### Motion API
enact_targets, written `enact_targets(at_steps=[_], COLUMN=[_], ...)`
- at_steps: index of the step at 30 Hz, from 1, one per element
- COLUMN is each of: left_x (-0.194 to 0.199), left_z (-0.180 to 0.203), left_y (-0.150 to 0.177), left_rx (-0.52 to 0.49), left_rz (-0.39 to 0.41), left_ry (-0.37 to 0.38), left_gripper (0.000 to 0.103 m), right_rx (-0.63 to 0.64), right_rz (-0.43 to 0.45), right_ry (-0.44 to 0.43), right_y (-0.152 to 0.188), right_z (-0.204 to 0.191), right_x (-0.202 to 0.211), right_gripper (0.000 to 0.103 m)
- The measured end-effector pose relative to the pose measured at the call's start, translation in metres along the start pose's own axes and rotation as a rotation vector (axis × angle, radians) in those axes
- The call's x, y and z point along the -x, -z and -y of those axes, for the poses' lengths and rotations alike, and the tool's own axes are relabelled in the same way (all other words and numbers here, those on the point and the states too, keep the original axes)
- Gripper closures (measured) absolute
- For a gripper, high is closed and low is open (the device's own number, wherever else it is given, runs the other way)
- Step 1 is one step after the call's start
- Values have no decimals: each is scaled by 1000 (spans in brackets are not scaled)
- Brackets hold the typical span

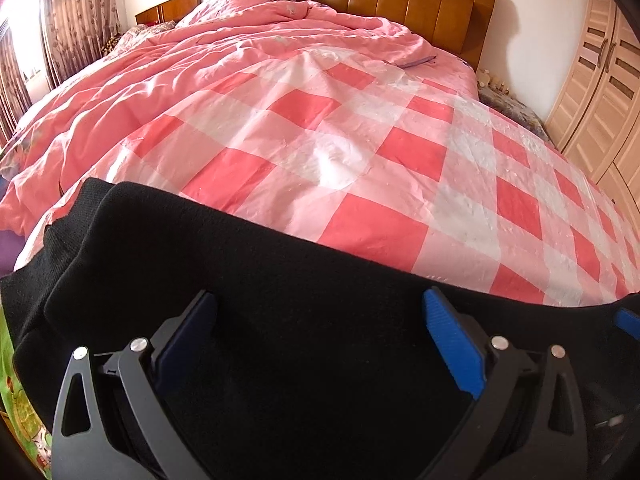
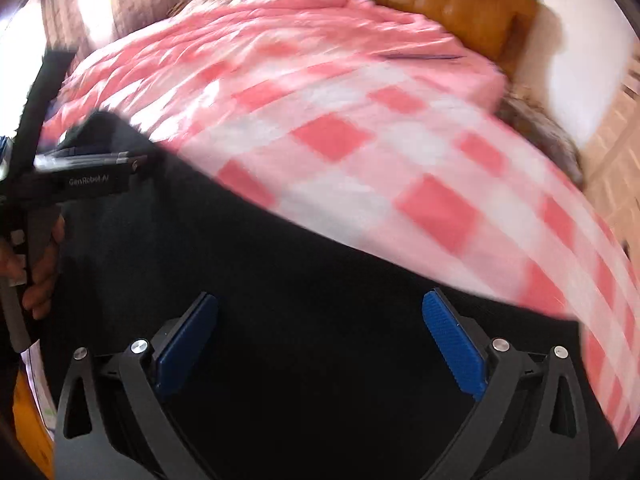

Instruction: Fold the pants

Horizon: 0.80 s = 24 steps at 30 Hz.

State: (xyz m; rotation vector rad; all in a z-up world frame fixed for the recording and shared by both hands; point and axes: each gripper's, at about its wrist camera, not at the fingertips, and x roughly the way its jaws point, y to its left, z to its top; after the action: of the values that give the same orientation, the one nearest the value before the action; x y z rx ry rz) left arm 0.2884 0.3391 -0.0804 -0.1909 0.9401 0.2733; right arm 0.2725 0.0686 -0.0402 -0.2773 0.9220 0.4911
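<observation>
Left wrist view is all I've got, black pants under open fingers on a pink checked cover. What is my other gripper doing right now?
Observer: The right gripper is open, both blue pads wide apart over the black pants, gripping nothing.
Operator: Can you see the left tool from there?
Observer: Yes, the left gripper shows side-on at the right view's left edge, with a hand wrapped around its handle.
Operator: Is that view clear?
Observer: No, the checked cover and headboard are smeared by motion blur.
</observation>
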Motion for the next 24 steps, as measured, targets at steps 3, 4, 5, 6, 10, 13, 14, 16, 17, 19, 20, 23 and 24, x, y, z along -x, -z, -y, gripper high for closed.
enact_targets(at_steps=[3,4,5,6,10,13,14,16,17,19,20,23,24], left_x=[-2,-2,-2,-2,-2,-3,-3,-3,-3,-3,-3,-3,-3], left_z=[-2,-2,-2,-2,-3,-4,-4,-4,-4,-4,-5,-5,-5], left_y=[-1,-1,-2,-2,-2,-2,-2,-2,-2,-2,-2,-2,-2], left_rx=[12,14,14,15,21,26,28,27,27,28,29,32,32], left_rz=[-6,-6,-7,-7,-9,-12,-13,-13,-13,-13,-13,-13,-13], left_ry=[15,16,18,18,22,23,23,22,21,23,23,23,23], left_gripper=[1,1,1,1,1,1,1,1,1,1,1,1,1], right_rx=[-69,-77,-81,-88,-190,-222,-235,-287,-271,-248,-252,-244,-244], right_rz=[60,51,29,4,-17,-69,-70,-45,-32,-24,-18,-12,-11], right_ry=[13,51,76,96,127,219,226,162,161,149,140,134,132], right_y=[27,42,56,71,133,166,178,198,202,209,210,212,214], right_z=[34,48,59,71,116,140,149,166,167,169,170,171,171], right_x=[34,43,48,52,88,102,105,113,115,118,119,122,123], right_gripper=[5,5,5,5,5,5,4,4,4,4,4,4,4])
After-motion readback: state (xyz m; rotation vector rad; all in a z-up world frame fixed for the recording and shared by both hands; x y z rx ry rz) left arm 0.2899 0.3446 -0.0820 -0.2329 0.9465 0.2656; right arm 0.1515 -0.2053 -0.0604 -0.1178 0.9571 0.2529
